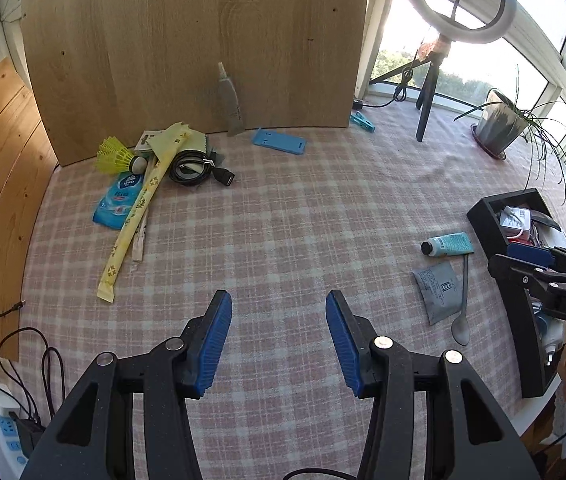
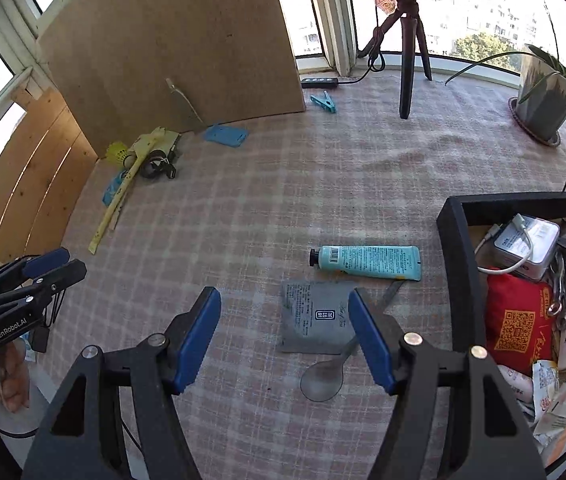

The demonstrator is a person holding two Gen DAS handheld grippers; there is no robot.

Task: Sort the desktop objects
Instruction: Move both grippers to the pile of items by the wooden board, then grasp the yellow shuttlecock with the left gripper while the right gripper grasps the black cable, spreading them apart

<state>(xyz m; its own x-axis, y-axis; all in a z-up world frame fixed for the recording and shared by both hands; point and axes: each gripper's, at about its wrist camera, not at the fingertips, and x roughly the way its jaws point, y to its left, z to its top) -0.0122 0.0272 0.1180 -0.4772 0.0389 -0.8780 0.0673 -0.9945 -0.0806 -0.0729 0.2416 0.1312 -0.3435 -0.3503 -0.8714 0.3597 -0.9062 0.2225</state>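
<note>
Left wrist view: the left gripper (image 1: pixel 279 340) hangs over bare checked cloth on the table (image 1: pixel 283 220), its jaws apart and nothing between them. At the far left lies one cluster: one yellow shuttlecock (image 1: pixel 117 155), one blue tissue pack (image 1: pixel 117 200), one long yellow wrapper (image 1: pixel 139 208) running from the far board toward the camera, and one coiled black cable (image 1: pixel 193 168). One blue phone stand (image 1: pixel 279 141) lies flat beside the wooden board (image 1: pixel 195 48), and one grey tube (image 1: pixel 230 104) leans upright against it. On the right sit one teal tube (image 1: pixel 449 245), cap pointing left, one grey sachet (image 1: pixel 439 290) and one grey spoon (image 1: pixel 462 312), its bowl nearest the camera.

Right wrist view: the right gripper (image 2: pixel 285 332) is released, jaws wide, empty. It hovers over the sachet (image 2: pixel 315 314) and the spoon (image 2: pixel 321 380). The teal tube (image 2: pixel 369 262) lies crosswise just beyond them, cap left. One black box (image 2: pixel 459 248) at the right holds mixed items, among them one red pouch (image 2: pixel 517 320) and one white charger (image 2: pixel 527 246).
</note>
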